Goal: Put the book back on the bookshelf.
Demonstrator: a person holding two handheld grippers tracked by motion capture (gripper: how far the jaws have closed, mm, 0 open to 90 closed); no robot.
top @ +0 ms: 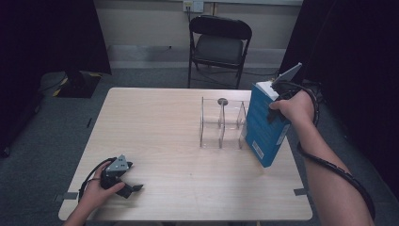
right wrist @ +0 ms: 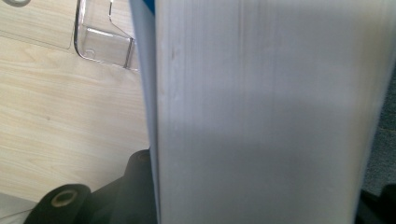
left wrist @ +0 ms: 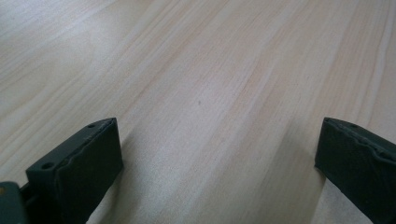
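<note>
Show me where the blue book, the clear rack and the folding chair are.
blue book (top: 263,126), high view, front cover.
clear rack (top: 211,123), high view, left compartment wall.
folding chair (top: 220,49), high view, seat.

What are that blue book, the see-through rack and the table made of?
Blue book: glossy card cover, it seems, over paper; the right gripper view shows its white page edges. Rack: clear plastic, probably acrylic, with glinting edges. Table: pale wood grain, possibly laminate, matte.
</note>
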